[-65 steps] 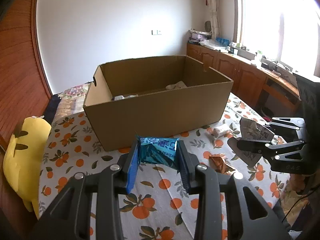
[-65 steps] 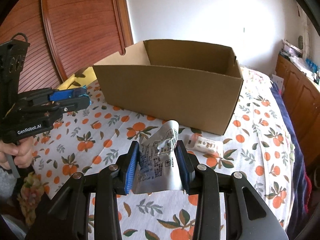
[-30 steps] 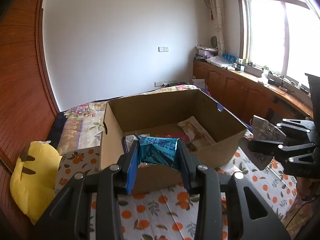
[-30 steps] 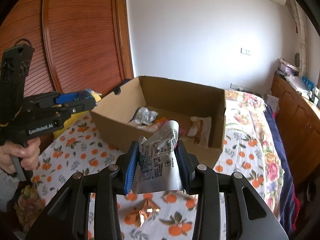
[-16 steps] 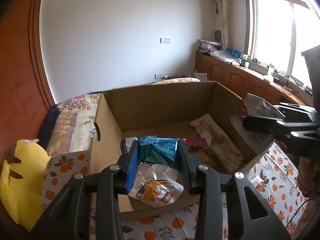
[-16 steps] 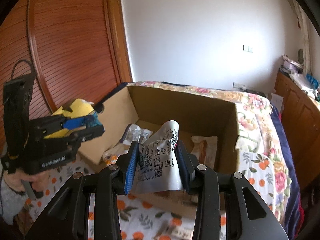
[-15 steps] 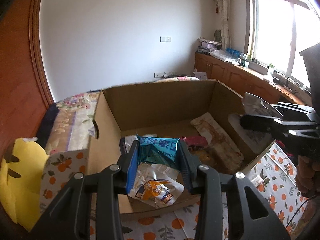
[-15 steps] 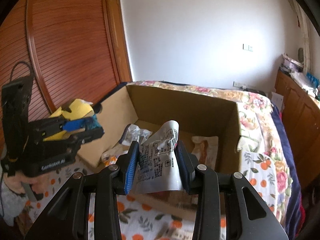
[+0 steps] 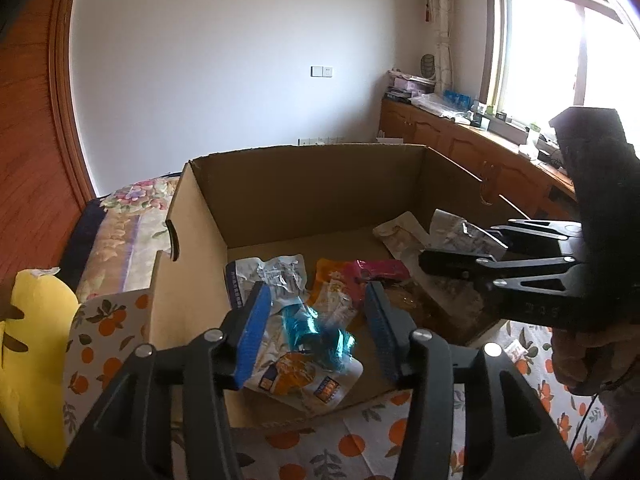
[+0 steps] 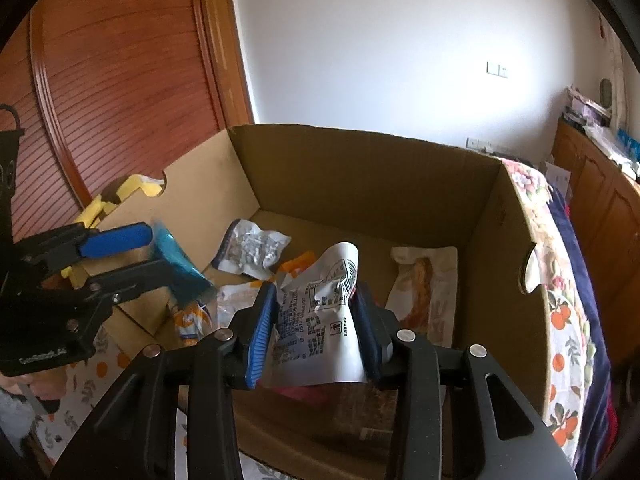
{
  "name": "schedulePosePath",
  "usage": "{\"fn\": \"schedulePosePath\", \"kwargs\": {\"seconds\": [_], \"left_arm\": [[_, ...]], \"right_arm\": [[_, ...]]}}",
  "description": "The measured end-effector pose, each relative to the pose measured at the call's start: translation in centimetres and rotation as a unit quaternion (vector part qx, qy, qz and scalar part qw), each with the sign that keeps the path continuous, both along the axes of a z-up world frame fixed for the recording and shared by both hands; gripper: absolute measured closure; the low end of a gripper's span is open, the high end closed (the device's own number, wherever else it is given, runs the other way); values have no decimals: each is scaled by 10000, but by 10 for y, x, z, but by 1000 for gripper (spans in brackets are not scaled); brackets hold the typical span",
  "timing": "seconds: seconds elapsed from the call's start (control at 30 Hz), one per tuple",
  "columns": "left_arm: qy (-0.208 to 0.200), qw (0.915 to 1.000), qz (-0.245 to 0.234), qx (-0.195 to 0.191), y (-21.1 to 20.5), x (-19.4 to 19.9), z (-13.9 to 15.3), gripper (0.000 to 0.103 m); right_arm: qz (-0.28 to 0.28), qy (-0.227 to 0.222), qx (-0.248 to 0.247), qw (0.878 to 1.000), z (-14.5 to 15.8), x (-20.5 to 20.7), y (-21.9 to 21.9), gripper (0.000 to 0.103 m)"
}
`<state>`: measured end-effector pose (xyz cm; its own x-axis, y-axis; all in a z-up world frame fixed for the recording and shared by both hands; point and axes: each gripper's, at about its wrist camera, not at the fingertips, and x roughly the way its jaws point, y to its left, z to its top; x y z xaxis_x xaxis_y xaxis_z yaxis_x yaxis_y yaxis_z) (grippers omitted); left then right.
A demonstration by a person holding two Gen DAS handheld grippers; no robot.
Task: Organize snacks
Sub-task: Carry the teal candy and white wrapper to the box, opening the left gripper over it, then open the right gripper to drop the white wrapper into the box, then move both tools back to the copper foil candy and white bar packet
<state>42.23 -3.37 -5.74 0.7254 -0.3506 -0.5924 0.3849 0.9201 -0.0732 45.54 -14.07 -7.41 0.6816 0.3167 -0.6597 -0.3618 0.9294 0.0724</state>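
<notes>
Left wrist view: the left claw point(image 9: 316, 328) hangs over the near-left corner of the box point(image 9: 304, 184).
Left claw: its jaws have just been opening and now stand wide. The blue pads do not touch the teal pack point(image 9: 316, 334).
Teal pack: it is blurred, between the open jaws and loose. It may be in the air or already on the pile; I cannot tell which.
Pile: below it lies a white and orange pack point(image 9: 308, 376) by the near wall. Behind are a silver pack point(image 9: 272, 276) and a pink pack point(image 9: 376, 270).
Right wrist view: the right claw point(image 10: 316, 320) is over the near edge of the box.
Right claw: it is clenched on a white pack point(image 10: 320, 320), and both pads press its sides. The top of the pack curls over.
Right side of box: a pale long pack point(image 10: 424, 284) lies flat by the right wall.
Cloth: the box sits on an orange-print cloth point(image 9: 360, 444).
Toy: a yellow toy point(image 9: 32, 352) lies past the left edge of the cloth.
</notes>
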Motion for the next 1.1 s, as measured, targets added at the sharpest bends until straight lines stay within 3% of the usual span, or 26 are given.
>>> {"fn": "schedulePosePath", "kwargs": {"seconds": [0.27, 0.63, 0.8, 1.1], "left_arm": [[6, 10000, 12, -33, 2, -11, 5, 51], [-508, 9986, -121, 91, -12, -46, 21, 50], [-588, 9980, -188, 132, -21, -64, 21, 50], [-448, 9988, -181, 17, -35, -101, -3, 50]], "right_arm": [[-102, 133, 125, 9998, -7, 8, -1, 56], [-90, -70, 11, 9999, 1, 2, -3, 47], [-9, -340, -9, 9994, 18, -21, -8, 48], [-6, -650, -18, 9979, 34, -97, -53, 48]]}}
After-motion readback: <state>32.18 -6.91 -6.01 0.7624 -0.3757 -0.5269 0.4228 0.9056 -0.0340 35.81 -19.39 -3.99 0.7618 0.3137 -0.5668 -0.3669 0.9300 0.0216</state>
